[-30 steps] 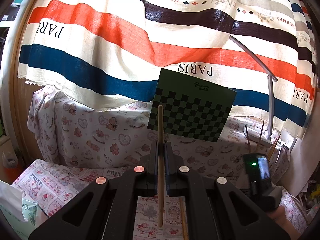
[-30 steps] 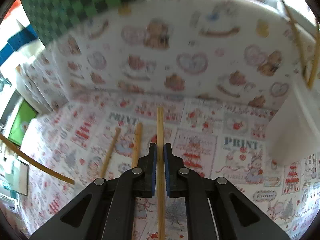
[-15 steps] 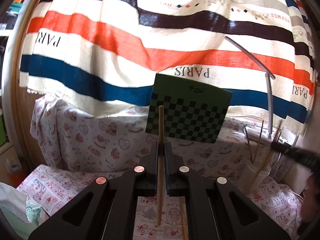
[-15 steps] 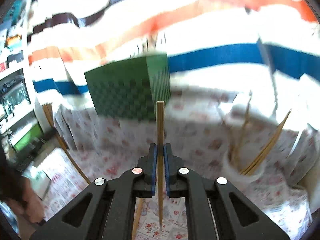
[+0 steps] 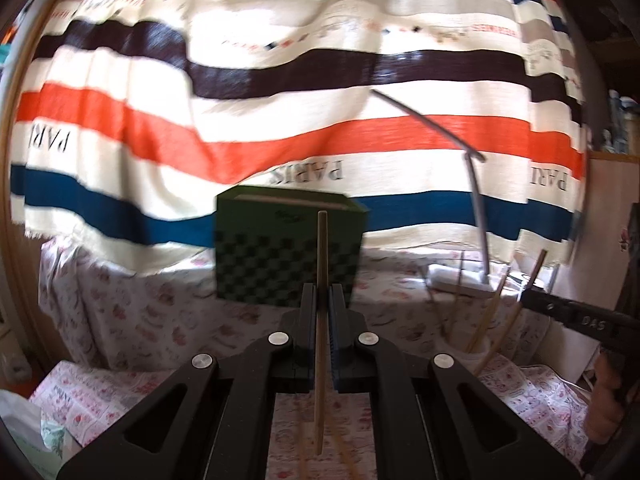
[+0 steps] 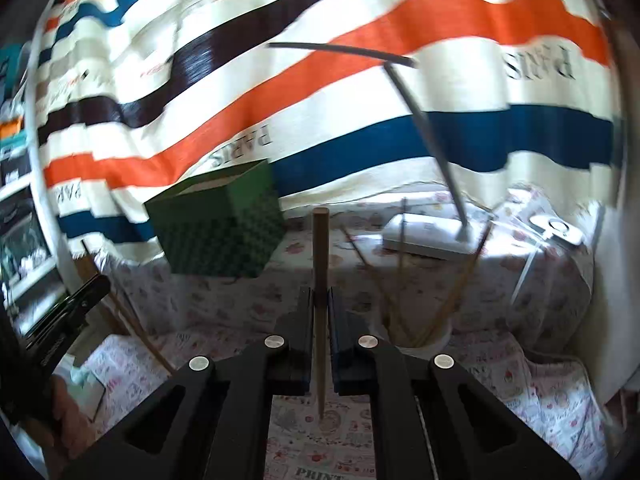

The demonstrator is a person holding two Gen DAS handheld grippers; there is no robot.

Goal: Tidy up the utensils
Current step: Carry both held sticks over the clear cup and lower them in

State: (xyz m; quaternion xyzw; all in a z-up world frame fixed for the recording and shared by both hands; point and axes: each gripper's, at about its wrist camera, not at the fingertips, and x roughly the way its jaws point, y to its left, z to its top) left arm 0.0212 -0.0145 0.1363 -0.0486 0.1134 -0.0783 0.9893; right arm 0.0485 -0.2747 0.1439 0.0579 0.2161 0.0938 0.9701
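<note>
Tools both clamp wooden chopsticks. Left tool [image 5: 321,296] grips one chopstick [image 5: 320,332] upright at frame center, before a green checkered box [image 5: 288,248]. Right tool [image 6: 320,300] grips a second chopstick [image 6: 320,280] likewise. White cup [image 6: 432,334] at center right holds more chopsticks on the counter [image 6: 540,392].

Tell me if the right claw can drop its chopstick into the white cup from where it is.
Probably yes. The right claw is shut on its chopstick, and the white cup stands just ahead to its right with nothing between. The chopsticks already in the cup fan outward, so it should aim between them.
</note>
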